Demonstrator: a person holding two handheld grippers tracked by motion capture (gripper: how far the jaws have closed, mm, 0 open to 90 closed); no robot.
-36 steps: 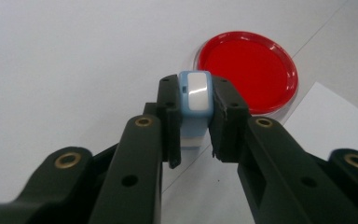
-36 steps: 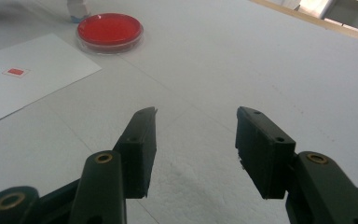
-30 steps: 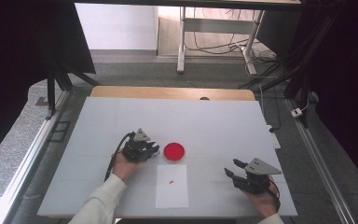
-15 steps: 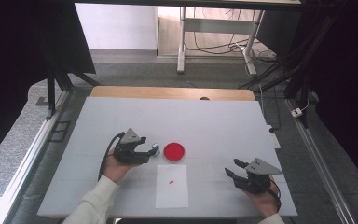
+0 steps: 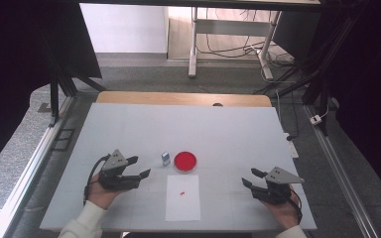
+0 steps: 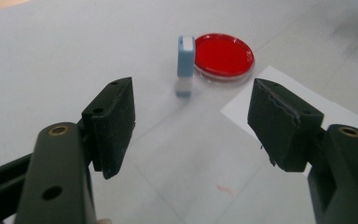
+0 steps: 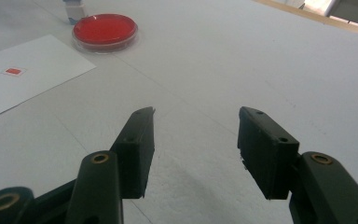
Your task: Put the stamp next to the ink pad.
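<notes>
Now left gripper (image 5: 138, 167) wide apart, empty, near small blue-white upright block (image 6: 185, 65) touching round red dish (image 5: 185, 161). Right gripper (image 5: 254, 178) wide, idle. Step probably: block just set; next unclear.

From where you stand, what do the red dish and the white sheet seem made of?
The red dish looks like clear glossy plastic: a see-through rim around a flat red fill, though glass is possible. The white sheet looks like matte paper, thin and lying flat on the table.
</notes>
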